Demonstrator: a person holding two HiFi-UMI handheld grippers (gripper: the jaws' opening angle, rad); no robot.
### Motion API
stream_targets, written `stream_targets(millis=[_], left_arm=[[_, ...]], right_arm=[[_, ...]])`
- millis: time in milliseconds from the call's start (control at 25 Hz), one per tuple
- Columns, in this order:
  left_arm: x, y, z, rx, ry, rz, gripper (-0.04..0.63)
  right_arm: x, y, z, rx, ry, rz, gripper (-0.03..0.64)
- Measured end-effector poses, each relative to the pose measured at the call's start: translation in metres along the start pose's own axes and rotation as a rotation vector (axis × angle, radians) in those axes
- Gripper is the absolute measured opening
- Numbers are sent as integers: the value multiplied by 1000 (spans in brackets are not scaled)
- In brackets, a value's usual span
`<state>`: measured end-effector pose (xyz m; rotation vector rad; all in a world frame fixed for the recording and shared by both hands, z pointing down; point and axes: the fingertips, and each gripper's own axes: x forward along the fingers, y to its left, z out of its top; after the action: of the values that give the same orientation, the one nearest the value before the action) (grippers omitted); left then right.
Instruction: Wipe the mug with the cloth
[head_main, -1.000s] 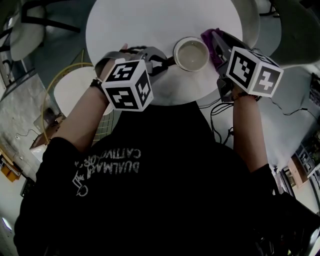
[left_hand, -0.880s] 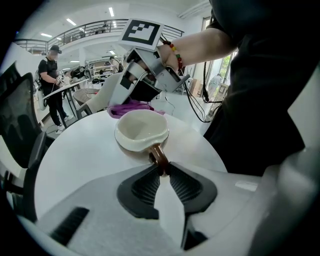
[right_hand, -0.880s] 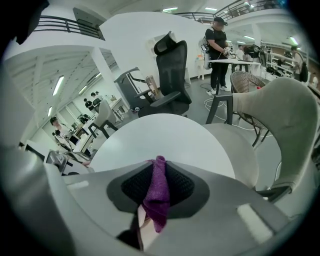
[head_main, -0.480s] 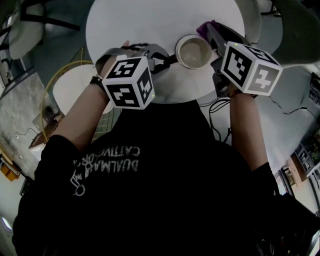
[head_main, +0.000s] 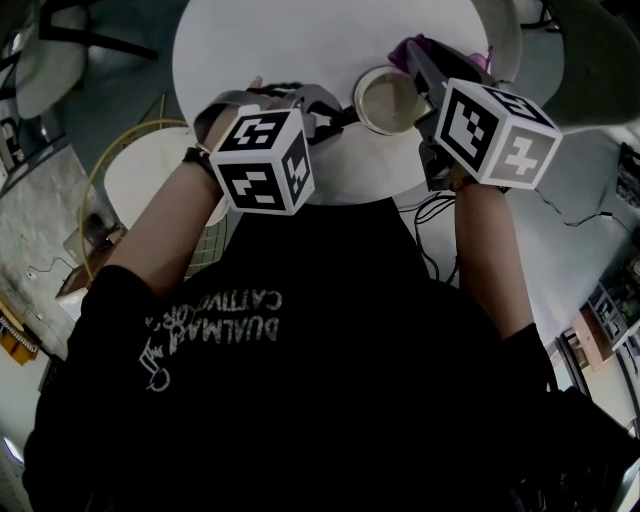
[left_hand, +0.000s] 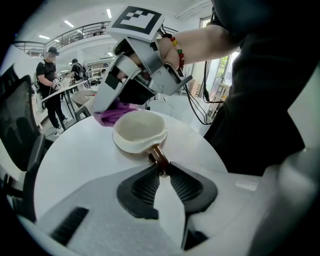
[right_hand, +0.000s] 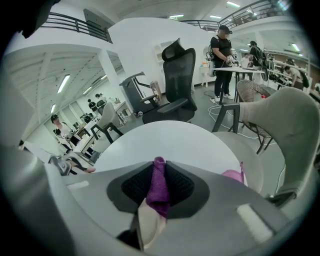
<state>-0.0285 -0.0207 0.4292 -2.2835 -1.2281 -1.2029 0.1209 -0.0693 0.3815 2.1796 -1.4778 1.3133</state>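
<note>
The cream mug (head_main: 388, 100) is seen on the near part of a round white counter (head_main: 300, 50), its mouth upward and its brown handle (left_hand: 159, 157) turned toward the left claw (left_hand: 162, 170). That claw is closed on the handle, which is pinched between its ribbed pads. This is plain in the left gripper view, while in the head view only the tips are seen to meet the mug's side.

The purple cloth (right_hand: 159, 192) is clamped in the right claw (right_hand: 159, 167), whose jaws are shut on a folded strip of it. From the left gripper view the cloth is shown bunched against the far side of the mug's rim, a contact the right gripper view does not show.

White print on the black shirt (head_main: 215, 325) is seen upside down in the head view and cannot be read with certainty. Black-and-white square markers are carried on both cubes.

Beyond the counter, a bright open office is shown: a black swivel chair (right_hand: 180, 75), people at a tall desk (right_hand: 240, 72), strip lights on the ceiling and cables (head_main: 440, 215) on the floor.
</note>
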Motion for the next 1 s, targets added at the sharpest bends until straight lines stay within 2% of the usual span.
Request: stream_targets(millis=[320,1000], left_arm=[[-2,1,3,-3,-20,3,75],[-9,-2,11,-29,-99,3,72]], right_arm=[[-1,9,5,-25,1,-6,77],[-4,48,4,-166,78,10,67]])
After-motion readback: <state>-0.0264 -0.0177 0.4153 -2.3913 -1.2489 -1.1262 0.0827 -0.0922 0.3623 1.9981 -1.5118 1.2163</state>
